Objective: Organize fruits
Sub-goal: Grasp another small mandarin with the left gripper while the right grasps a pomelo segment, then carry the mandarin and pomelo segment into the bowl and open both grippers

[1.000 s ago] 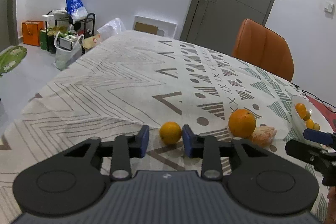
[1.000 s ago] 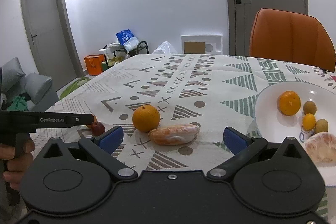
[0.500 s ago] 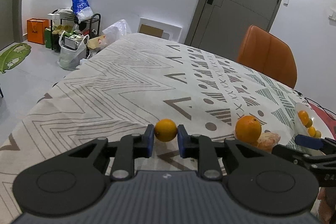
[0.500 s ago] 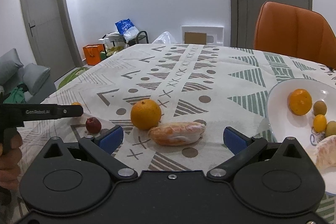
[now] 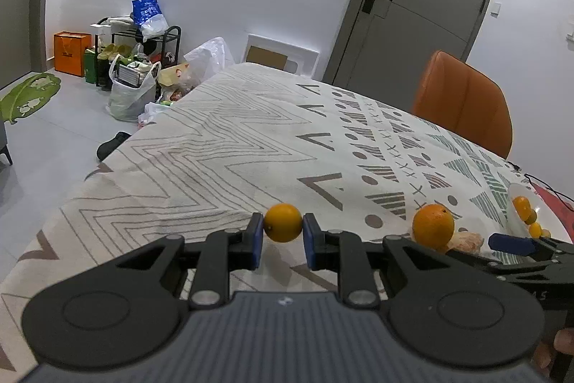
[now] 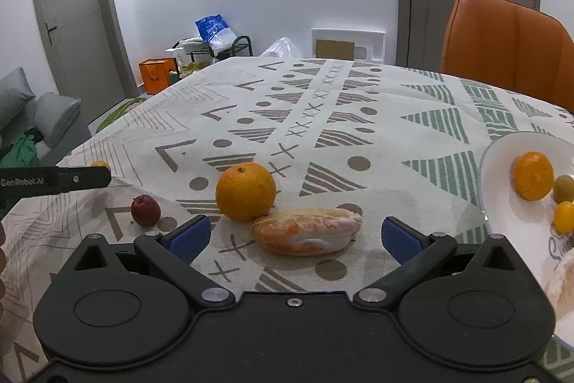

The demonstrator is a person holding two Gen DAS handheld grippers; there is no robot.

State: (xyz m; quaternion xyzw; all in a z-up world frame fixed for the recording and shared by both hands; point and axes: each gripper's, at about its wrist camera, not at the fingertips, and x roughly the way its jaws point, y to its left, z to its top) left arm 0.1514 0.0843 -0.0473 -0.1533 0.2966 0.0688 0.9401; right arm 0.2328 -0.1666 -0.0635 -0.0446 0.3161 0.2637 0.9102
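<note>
My left gripper [image 5: 283, 234] is shut on a small orange [image 5: 283, 222] and holds it above the patterned tablecloth; the small orange also shows past the left gripper in the right wrist view [image 6: 100, 164]. A large orange [image 6: 245, 191] and a wrapped peeled citrus piece [image 6: 306, 230] lie together in front of my open, empty right gripper [image 6: 294, 234]. A small dark red fruit [image 6: 145, 209] lies to their left. A white plate [image 6: 502, 200] at the right holds an orange [image 6: 532, 175] and several small fruits.
An orange chair [image 6: 502, 38] stands at the table's far right side. The table's left edge drops to the floor, where bags and a rack [image 5: 136, 60] stand by the wall. A dark cable [image 5: 545, 185] lies near the plate.
My left gripper closed on the small orange and lifted it off the cloth. My right gripper moved slightly nearer the large orange and the wrapped piece and stayed open.
</note>
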